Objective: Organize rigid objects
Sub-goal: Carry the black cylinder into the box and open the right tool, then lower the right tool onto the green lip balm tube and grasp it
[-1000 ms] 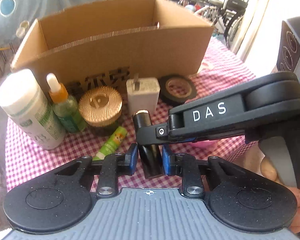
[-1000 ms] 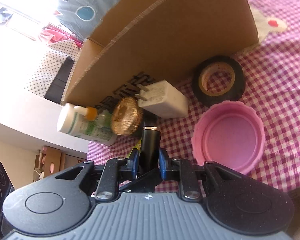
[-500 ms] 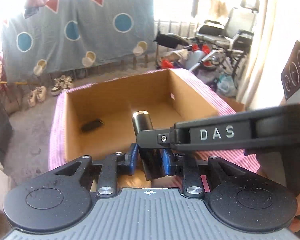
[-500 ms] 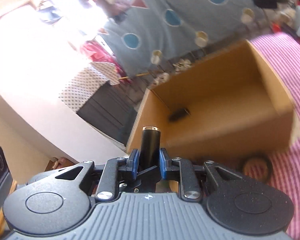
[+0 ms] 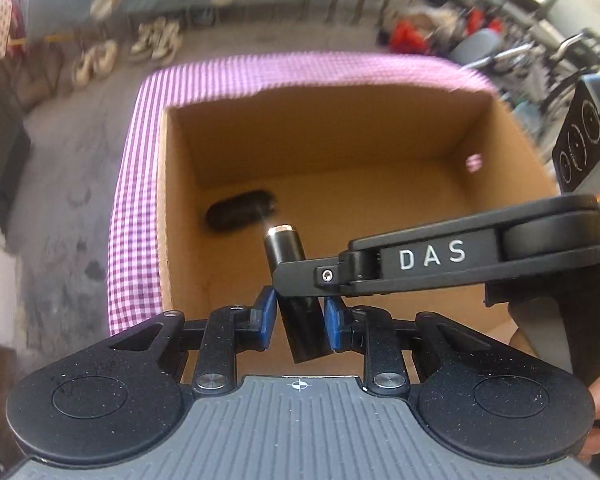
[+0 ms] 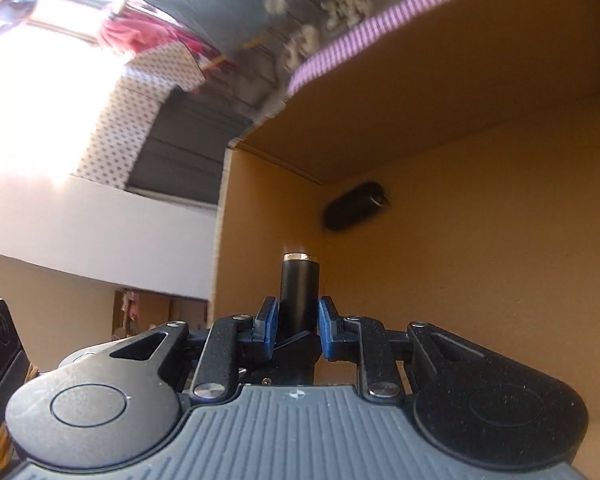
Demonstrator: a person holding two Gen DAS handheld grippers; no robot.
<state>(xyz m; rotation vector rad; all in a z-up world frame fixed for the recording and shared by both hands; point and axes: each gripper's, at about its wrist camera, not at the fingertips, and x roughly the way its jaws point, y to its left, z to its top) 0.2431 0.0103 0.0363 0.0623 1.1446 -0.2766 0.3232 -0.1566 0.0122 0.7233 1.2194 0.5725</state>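
Note:
A black cylinder with a gold rim (image 5: 286, 248) (image 6: 300, 280) hangs over the open cardboard box (image 5: 172, 208) (image 6: 480, 280). My right gripper (image 6: 298, 316) is shut on the cylinder; its finger (image 5: 312, 278) crosses the left wrist view from the right. My left gripper (image 5: 300, 320) has its blue pads on either side of the cylinder's lower end, with small gaps showing. A black oblong object (image 5: 240, 214) (image 6: 354, 206) lies on the box floor near the far left corner.
The box stands on a pink checked tablecloth (image 5: 132, 200) near the table's far edge. Beyond it are a floor with shoes (image 5: 96, 60) and wheelchairs (image 5: 540, 20). A black device with dials (image 5: 588, 140) is at the right.
Both grippers have risen from the row of items on the table and moved forward with the cylinder, from in front of the box to above its open inside.

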